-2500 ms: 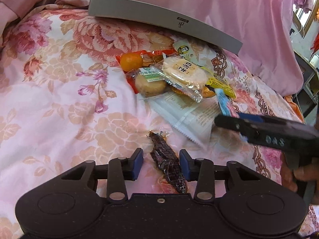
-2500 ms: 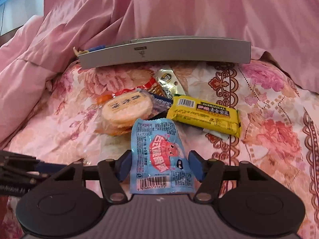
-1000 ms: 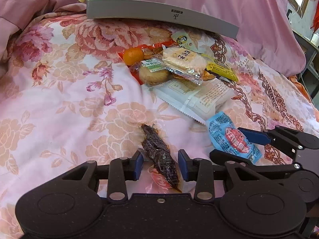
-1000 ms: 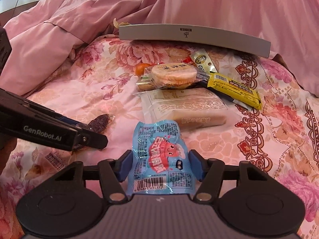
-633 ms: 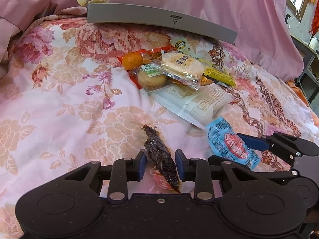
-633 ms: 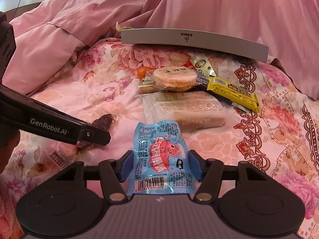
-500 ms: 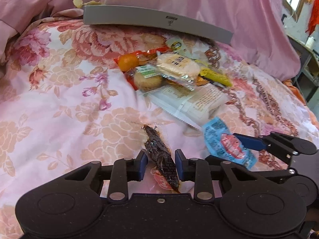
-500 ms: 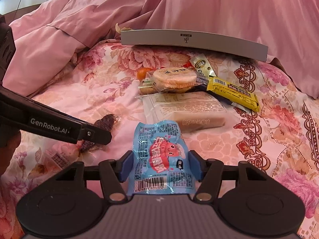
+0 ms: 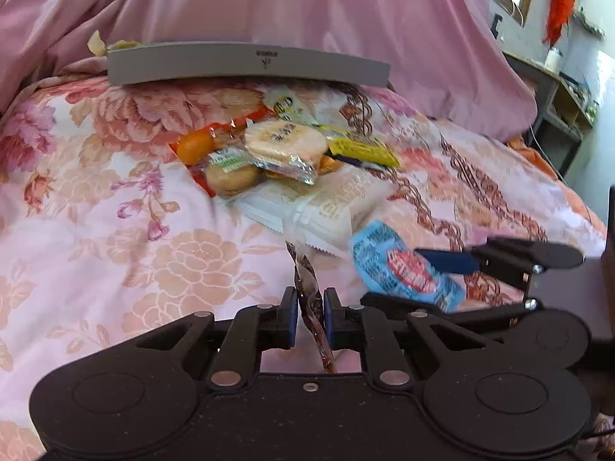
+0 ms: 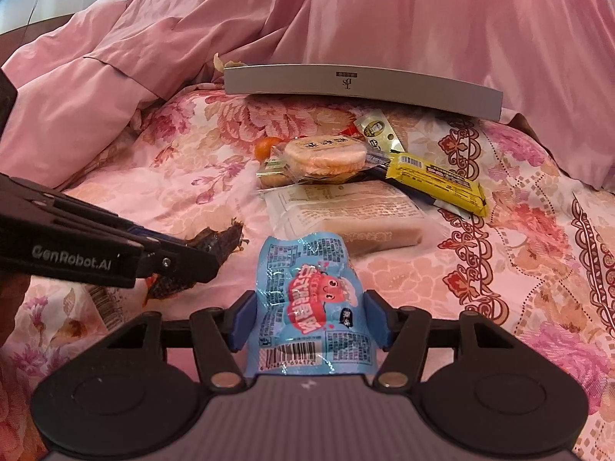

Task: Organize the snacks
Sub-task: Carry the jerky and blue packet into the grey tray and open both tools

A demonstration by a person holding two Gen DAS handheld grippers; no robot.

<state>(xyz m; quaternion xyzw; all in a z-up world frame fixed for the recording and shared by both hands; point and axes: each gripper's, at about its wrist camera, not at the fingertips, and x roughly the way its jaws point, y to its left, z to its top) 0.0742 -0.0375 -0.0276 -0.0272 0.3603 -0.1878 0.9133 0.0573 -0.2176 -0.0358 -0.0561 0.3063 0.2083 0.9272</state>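
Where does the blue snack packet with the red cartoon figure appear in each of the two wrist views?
Left wrist view: the blue snack packet is at lower right, held in the right gripper.
Right wrist view: the same packet is at bottom centre, between the gripper's own blue pads.
Shared landmark: the grey curved box lid at the far edge of the floral bedspread.

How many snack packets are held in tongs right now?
2. The dark brown packet is pinched in the left tongs, which have just closed on it. The blue packet sits gripped between the right tongs. The other snacks lie piled on the bedspread.
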